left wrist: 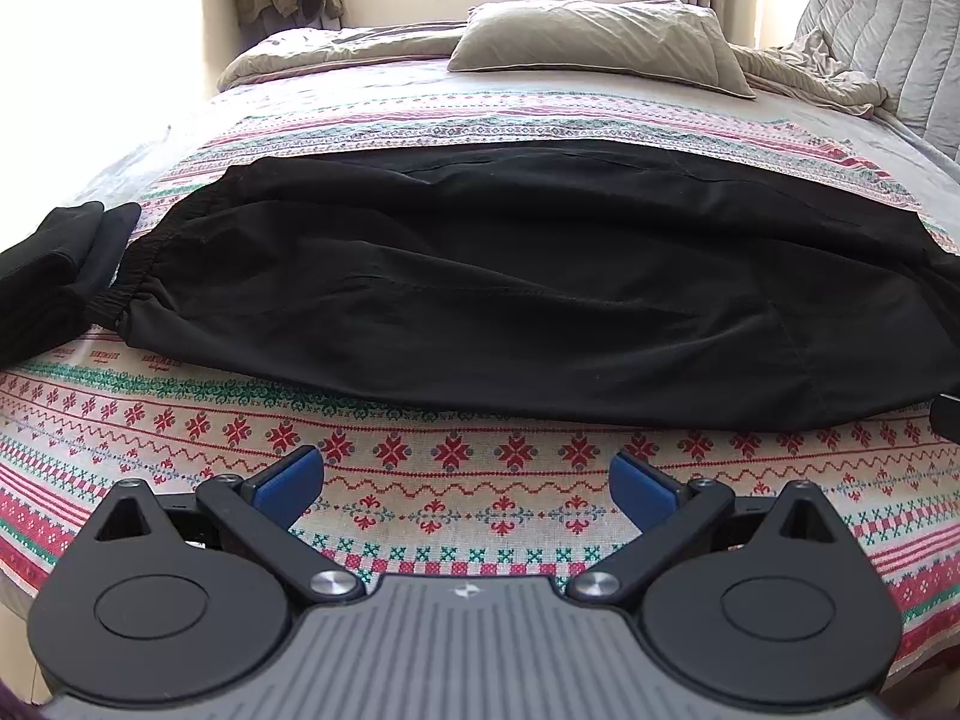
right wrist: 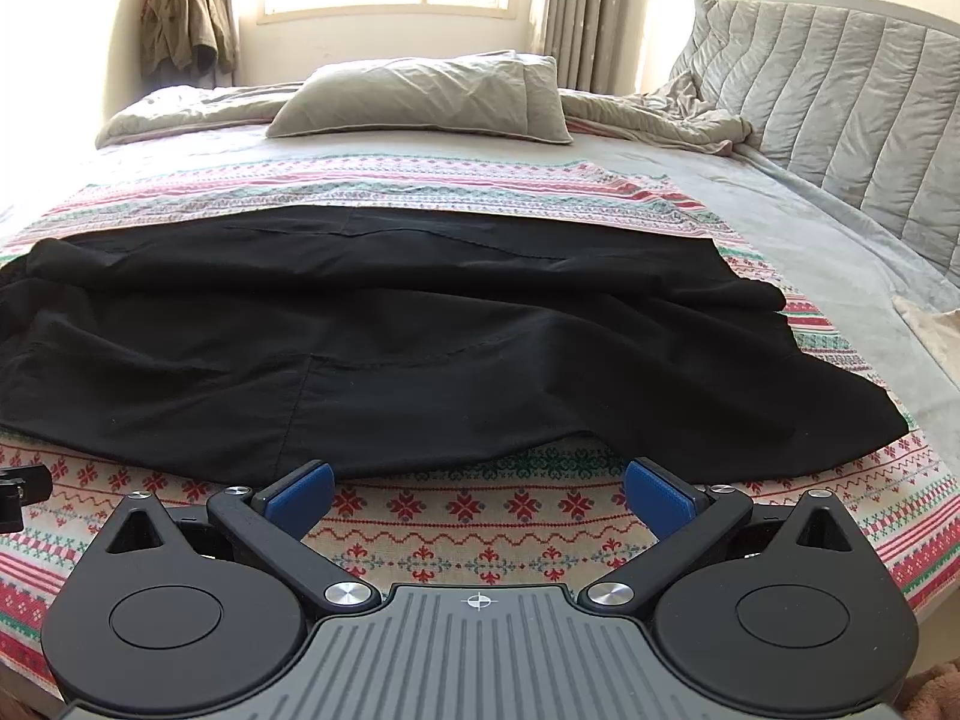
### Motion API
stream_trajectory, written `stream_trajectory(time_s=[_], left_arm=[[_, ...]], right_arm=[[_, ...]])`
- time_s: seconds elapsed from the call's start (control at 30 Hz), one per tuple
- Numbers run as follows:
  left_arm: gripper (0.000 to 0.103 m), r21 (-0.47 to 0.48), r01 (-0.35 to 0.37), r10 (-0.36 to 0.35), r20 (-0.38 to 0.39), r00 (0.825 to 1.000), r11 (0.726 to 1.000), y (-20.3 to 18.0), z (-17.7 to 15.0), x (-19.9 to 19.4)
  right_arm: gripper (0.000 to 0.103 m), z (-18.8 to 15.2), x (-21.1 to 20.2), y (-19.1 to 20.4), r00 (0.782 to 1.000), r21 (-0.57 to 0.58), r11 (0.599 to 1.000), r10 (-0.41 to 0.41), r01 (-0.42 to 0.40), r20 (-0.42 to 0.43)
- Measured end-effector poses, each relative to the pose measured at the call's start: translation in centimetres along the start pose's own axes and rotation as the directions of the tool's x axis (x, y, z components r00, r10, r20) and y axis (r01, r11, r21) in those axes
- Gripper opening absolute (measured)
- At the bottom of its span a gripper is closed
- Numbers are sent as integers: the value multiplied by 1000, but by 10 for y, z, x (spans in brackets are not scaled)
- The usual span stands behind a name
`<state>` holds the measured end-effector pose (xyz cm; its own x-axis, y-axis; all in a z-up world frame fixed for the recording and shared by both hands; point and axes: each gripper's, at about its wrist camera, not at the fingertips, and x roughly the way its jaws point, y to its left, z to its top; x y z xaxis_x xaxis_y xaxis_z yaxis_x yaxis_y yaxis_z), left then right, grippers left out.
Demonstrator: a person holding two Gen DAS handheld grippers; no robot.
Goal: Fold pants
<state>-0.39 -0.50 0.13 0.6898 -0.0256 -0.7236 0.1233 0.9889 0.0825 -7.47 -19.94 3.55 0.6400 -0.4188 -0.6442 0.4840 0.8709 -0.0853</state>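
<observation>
Black pants (left wrist: 480, 282) lie spread sideways across the patterned bedspread, elastic waistband at the left in the left wrist view. In the right wrist view the same pants (right wrist: 420, 348) reach to the right, their leg ends near the blanket's right edge. My left gripper (left wrist: 467, 483) hovers open over the blanket, a little short of the pants' near edge, with nothing between its blue pads. My right gripper (right wrist: 479, 495) is open too, its fingertips just at the near hem of the pants, holding nothing.
A stack of folded black clothes (left wrist: 54, 276) sits left of the waistband. A grey pillow (left wrist: 594, 42) and a rumpled grey duvet (right wrist: 654, 111) lie at the back. A quilted headboard (right wrist: 840, 120) runs along the right. The other gripper's tip shows at the left edge (right wrist: 21, 495).
</observation>
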Motion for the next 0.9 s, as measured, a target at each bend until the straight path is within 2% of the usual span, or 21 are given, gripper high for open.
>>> stream_trajectory(time_s=[0.9], left_arm=[[103,-3,-3,3,5,1000,1000,1,0,-1]], right_arm=[[103,0,2,0,1000,-5,1000,-8,8,-1]])
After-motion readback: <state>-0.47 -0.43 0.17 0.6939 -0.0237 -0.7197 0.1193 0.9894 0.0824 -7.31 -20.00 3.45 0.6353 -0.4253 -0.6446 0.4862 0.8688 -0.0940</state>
